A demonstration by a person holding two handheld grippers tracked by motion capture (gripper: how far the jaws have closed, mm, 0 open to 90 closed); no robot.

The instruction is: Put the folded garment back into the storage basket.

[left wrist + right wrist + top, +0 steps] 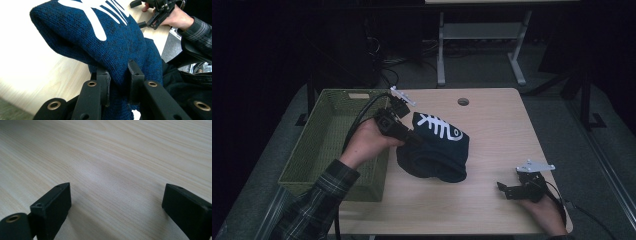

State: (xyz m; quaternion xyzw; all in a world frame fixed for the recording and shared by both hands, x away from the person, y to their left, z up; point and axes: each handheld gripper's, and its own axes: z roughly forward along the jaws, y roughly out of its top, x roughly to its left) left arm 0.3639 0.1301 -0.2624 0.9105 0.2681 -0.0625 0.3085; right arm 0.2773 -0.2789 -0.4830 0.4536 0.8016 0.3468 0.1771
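Left hand-held gripper (414, 134) is clamped on a fold of the dark blue knitted garment (437, 150); in the left gripper view its two black jaws stand close together with the knit (107, 40) pinched tight between them, and the cloth bulges out above the grip. From the high view the garment, with its white fishbone pattern uppermost, sits on the wooden counter (492, 130) just right of the green woven basket (332, 145); its near-left part looks raised off the wood where it is held, while the rest sags in a heap and seems to touch the surface. Right hand-held gripper (511, 190) rests low at the near right of the counter, well apart from the garment; its own view shows the jaws spread wide with nothing but bare wood grain (112, 165) between them.

I judge the step in hand to be the lift of the garment, with the basket the likely goal, since it stands open just beside the holding hand. The next move calls for raising the cloth clear of the basket's near wall, carrying it leftward over the rim, and only then loosening the jaws; the hanging bulk could drag or catch on the rim, so height matters.
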